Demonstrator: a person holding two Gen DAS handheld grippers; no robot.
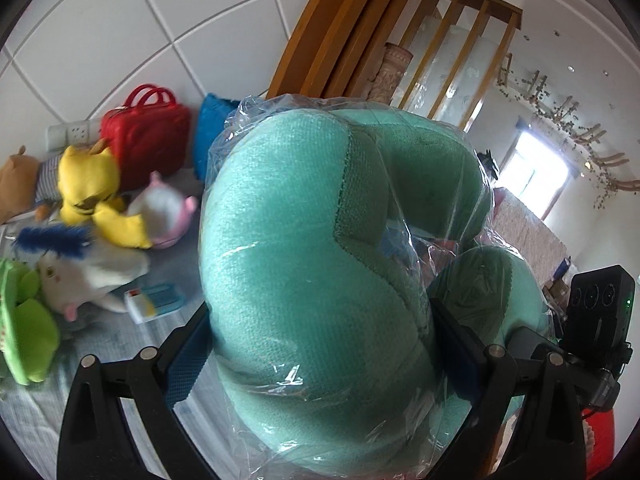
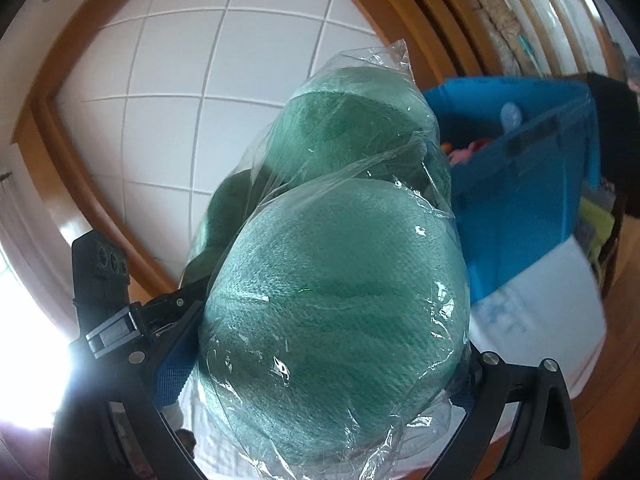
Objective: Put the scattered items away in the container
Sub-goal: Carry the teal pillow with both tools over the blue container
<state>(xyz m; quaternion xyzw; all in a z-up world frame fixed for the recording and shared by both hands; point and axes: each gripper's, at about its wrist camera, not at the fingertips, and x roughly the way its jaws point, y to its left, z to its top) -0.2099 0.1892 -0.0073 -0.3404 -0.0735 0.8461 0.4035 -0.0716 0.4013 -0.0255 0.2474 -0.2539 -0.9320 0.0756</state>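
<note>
Left wrist: two tools (image 1: 320,344) (image 2: 324,344) clamp one green neck pillow (image 1: 296,248).

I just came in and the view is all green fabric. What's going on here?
Both handheld grippers are clamped on one green neck pillow wrapped in clear plastic: the left gripper and the right gripper each grip one end, holding it in the air. A blue container with a few things inside sits just beyond it. Plush toys and a red bag remain on the bed.

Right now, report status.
Left gripper and right gripper both clamped on bagged green pillow. Blue bin ahead right. Plush toys still on bed.
</note>
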